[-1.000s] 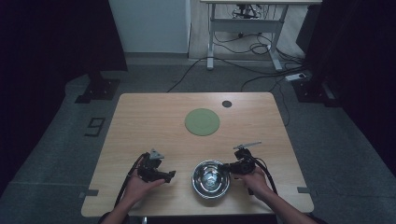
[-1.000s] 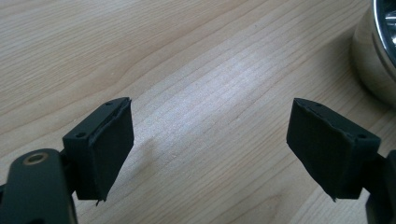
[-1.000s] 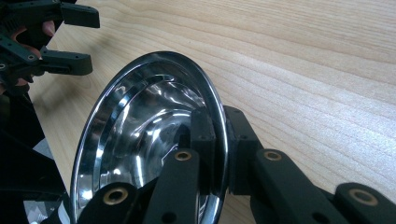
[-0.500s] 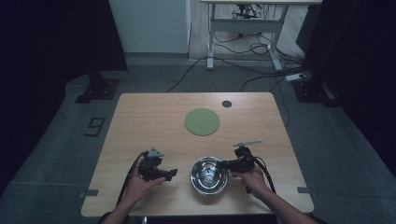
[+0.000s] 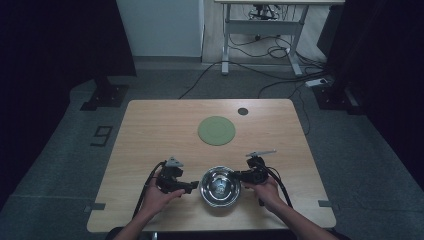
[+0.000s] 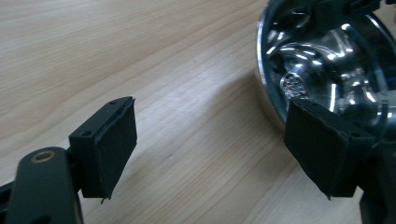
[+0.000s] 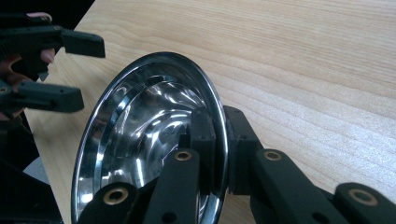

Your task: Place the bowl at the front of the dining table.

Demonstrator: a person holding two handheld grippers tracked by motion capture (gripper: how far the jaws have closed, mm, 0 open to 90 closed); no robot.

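Bowl: steel bowl (image 5: 220, 186) sits at the table's (image 5: 150, 130) near edge, 6 o'clock from the green disc (image 5: 216, 130).
Right gripper (image 7: 217, 135): clamped on the bowl's 3 o'clock rim, one pad inside, one outside.
Left gripper (image 6: 210, 144): jaws apart, empty, just off the bowl's 9 o'clock side.

The steel bowl (image 5: 220, 187) now sits slightly farther left on the table than a second ago, carried along by the right gripper (image 5: 241, 175), whose fingers clamp its rim and have shifted the same small way. The gap between the bowl's near edge and the open fingers of the left gripper (image 5: 194, 187) is narrower. The bowl now lies just beside those fingertips, not between them.
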